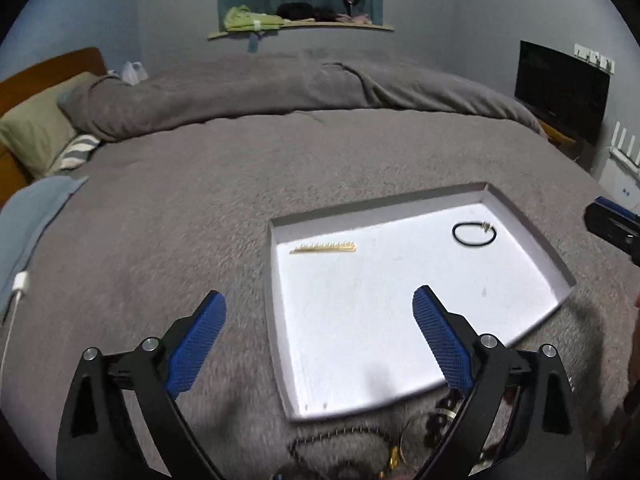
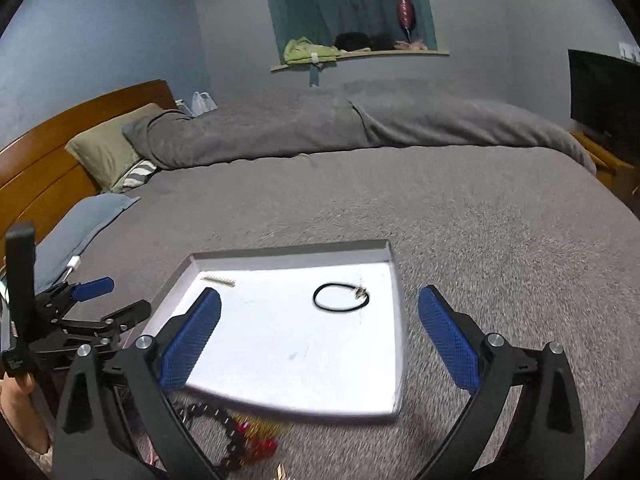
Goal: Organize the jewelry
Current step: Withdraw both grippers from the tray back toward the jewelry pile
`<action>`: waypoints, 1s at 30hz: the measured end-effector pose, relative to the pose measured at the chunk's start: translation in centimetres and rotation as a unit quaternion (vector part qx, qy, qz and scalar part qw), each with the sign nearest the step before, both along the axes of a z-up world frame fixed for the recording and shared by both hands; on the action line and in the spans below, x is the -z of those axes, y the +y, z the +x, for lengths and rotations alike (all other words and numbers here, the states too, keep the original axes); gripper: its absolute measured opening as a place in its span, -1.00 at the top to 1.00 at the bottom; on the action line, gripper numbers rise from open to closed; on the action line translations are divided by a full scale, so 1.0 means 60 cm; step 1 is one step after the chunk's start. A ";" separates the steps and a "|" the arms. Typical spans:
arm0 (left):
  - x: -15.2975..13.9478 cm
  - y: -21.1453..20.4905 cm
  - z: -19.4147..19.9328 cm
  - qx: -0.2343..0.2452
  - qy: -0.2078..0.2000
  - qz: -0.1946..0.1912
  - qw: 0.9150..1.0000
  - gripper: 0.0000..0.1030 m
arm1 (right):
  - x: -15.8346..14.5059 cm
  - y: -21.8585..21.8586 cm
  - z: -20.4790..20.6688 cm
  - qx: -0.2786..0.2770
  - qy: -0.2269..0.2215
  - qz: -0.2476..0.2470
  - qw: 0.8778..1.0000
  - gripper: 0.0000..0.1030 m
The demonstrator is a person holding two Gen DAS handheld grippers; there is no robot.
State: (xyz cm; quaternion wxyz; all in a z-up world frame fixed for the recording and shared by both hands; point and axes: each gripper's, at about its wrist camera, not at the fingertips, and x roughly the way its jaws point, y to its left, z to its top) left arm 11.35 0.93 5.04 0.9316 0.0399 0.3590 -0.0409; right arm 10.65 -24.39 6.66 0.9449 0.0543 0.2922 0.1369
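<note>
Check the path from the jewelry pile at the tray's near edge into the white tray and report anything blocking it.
Nothing visible blocks it. The jewelry pile lies on the blanket against the tray near edge; only the low rim separates them. Inside, a gold comb and black bracelet sit at the far end.

We see a grey-covered bed (image 2: 460,208) with a wooden headboard (image 2: 52,152) left, blue walls (image 2: 100,32), a curtained window (image 2: 348,4) far, and a dark television (image 2: 604,92) right.

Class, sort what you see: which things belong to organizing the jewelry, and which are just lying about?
Belongs to the job:
white tray
gold comb clip
black bracelet
jewelry pile

Just lying about:
green pillow
grey duvet
television
charger cable
</note>
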 end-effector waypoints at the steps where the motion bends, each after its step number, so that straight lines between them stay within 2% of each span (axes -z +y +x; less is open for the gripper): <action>1: 0.004 -0.002 -0.008 -0.005 -0.003 0.006 1.000 -0.83 | 0.003 0.000 -0.011 -0.002 -0.002 -0.002 1.000 -0.89; 5: 0.017 0.002 -0.038 -0.020 -0.011 0.013 1.000 -0.84 | 0.018 -0.006 -0.056 0.005 -0.018 -0.018 1.000 -0.89; 9: 0.021 0.008 -0.061 -0.020 -0.021 -0.006 1.000 -0.84 | 0.030 -0.018 -0.083 0.018 -0.025 -0.024 0.999 -0.89; 21: 0.038 0.020 -0.106 -0.009 -0.038 -0.030 0.999 -0.85 | 0.069 -0.030 -0.116 0.030 -0.025 -0.016 0.999 -0.89; 27: 0.045 0.029 -0.116 -0.013 -0.044 -0.023 0.999 -0.85 | 0.076 -0.020 -0.127 0.026 -0.034 -0.021 0.999 -0.89; 30: 0.049 0.041 -0.127 -0.018 -0.045 -0.040 0.998 -0.85 | 0.075 -0.018 -0.131 0.024 -0.040 -0.020 0.999 -0.89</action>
